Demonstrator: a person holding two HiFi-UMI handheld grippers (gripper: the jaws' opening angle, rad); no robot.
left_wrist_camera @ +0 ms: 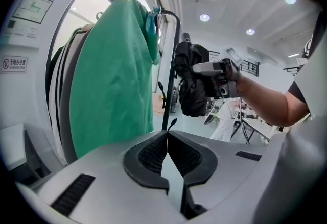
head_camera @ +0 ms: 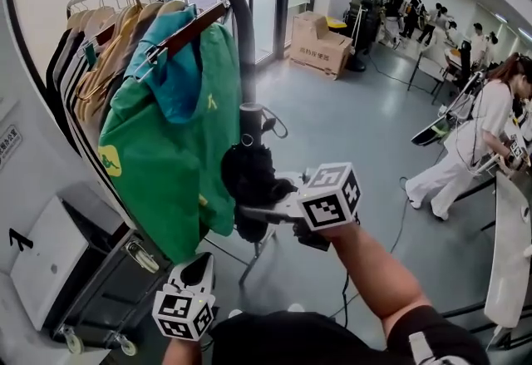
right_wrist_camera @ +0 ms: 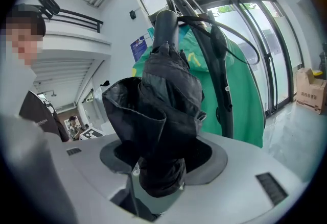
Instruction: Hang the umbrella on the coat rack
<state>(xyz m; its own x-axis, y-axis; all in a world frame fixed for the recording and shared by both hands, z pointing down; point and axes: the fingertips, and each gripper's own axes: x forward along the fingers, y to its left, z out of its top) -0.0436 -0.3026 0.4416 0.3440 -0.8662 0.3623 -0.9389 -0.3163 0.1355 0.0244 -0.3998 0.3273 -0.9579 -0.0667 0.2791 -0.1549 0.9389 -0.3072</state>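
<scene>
umbrella (head_camera: 248, 176), folded, clamped in the right hand-held gripper (head_camera: 253, 209) beside the coat rack (head_camera: 243, 39), probably next needs hooking over its bar; left hand-held gripper (left_wrist_camera: 167, 136) closed, empty.

Crinkled, faintly glossy black cloth umbrella (head_camera: 249, 176), smooth dark metal coat rack (head_camera: 242, 18), matt green cloth garment (head_camera: 179, 155), wooden hangers (head_camera: 116, 43).

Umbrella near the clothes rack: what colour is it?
The umbrella is black all over, fabric and handle alike. It shows best in the right gripper view.
</scene>
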